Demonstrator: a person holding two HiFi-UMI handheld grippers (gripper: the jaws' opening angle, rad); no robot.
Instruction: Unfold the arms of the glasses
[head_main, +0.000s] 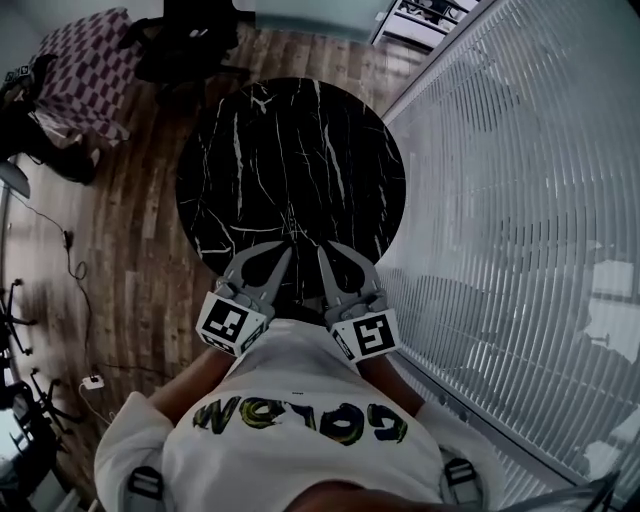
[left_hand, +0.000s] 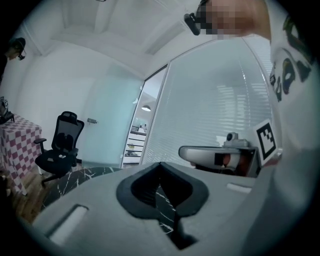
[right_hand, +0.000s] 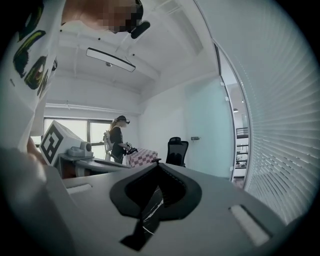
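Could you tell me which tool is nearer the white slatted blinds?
Right. The right tool sits between the left tool and the white slatted blinds; neither touches them.

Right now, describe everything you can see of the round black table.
The round table has a black top with thin white veins, marble-like and slightly glossy. It stands on a wood-plank floor beside white blinds. The left gripper and right gripper, both shut, point over its near edge; contact cannot be told.
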